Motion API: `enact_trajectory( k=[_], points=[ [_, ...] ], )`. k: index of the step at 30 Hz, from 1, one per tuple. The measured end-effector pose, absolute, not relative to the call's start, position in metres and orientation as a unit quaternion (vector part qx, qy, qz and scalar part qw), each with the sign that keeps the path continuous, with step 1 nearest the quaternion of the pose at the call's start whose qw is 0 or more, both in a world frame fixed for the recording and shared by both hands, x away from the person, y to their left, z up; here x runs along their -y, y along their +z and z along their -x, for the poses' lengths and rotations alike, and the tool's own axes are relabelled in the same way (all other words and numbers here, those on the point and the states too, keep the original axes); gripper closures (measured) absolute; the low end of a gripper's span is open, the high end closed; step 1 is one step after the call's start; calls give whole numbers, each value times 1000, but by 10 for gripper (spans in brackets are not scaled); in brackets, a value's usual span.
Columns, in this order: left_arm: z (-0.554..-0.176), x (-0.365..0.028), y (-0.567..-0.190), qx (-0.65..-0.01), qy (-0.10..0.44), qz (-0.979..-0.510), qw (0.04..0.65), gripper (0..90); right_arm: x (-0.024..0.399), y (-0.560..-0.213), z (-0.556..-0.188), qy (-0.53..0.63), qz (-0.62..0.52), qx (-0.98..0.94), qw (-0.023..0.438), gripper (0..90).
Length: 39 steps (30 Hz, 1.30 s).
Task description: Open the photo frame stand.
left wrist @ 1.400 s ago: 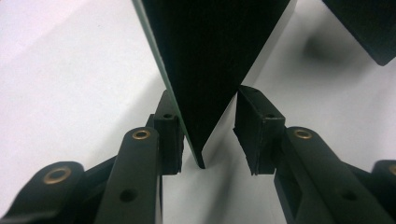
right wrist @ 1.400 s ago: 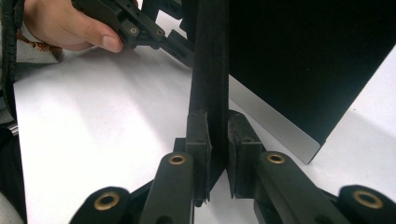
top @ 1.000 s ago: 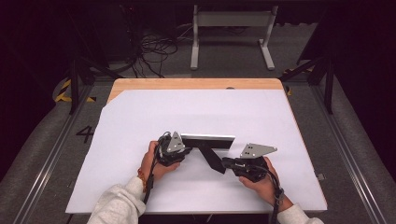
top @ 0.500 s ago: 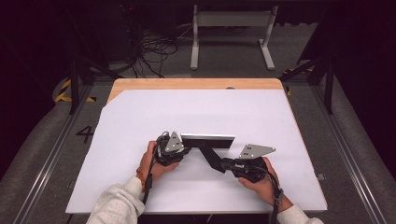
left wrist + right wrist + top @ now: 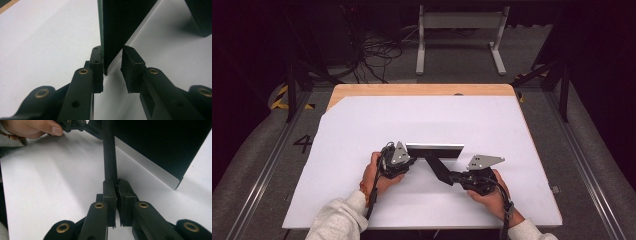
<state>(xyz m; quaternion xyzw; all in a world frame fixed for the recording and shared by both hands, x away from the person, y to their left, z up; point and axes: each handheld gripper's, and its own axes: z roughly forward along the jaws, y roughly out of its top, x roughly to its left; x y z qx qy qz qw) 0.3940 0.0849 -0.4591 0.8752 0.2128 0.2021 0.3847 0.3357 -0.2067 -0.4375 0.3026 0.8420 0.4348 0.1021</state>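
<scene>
A long black panel [image 5: 434,149] with a silvery edge stands upright on the white table sheet [image 5: 362,130]. A second, thin black panel [image 5: 439,169] runs diagonally from it toward my right hand. My left gripper [image 5: 412,157] straddles the long panel's left end. In the left gripper view the panel [image 5: 122,22] touches one pad [image 5: 98,62]. White shows between it and the other pad, so the left gripper [image 5: 112,52] is open. My right gripper [image 5: 116,183] is shut on the thin panel's edge [image 5: 109,152]; its jaws have just been closing on it.
The white sheet lies on a wooden tabletop [image 5: 422,90]. Beyond the far edge are a metal stand [image 5: 459,40] and loose cables [image 5: 377,55] on the floor. Metal rails [image 5: 582,165] run along both sides. A hand [image 5: 32,128] holds the other gripper in the right gripper view.
</scene>
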Motion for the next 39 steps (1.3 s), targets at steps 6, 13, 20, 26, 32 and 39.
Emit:
enact_trajectory(
  k=[6,13,20,26,32,39],
  points=[
    [-395,-86,-459,-212,197,-875,388,723,207,-436,-335,432,-298,-844,109,849],
    [-394,-89,-458,-207,195,-875,391,711,208,-431,-333,432,-289,-846,123,838],
    [-389,-98,-452,-199,185,-873,406,660,214,-425,-331,440,-288,-841,129,834],
    [-380,-112,-446,-193,179,-873,410,616,214,-421,-328,439,-282,-842,141,842],
    [-373,-128,-440,-196,176,-869,419,577,215,-416,-325,436,-273,-840,169,833],
    [-360,-145,-440,-201,175,-871,412,532,213,-414,-323,416,-265,-846,202,829]
  ],
)
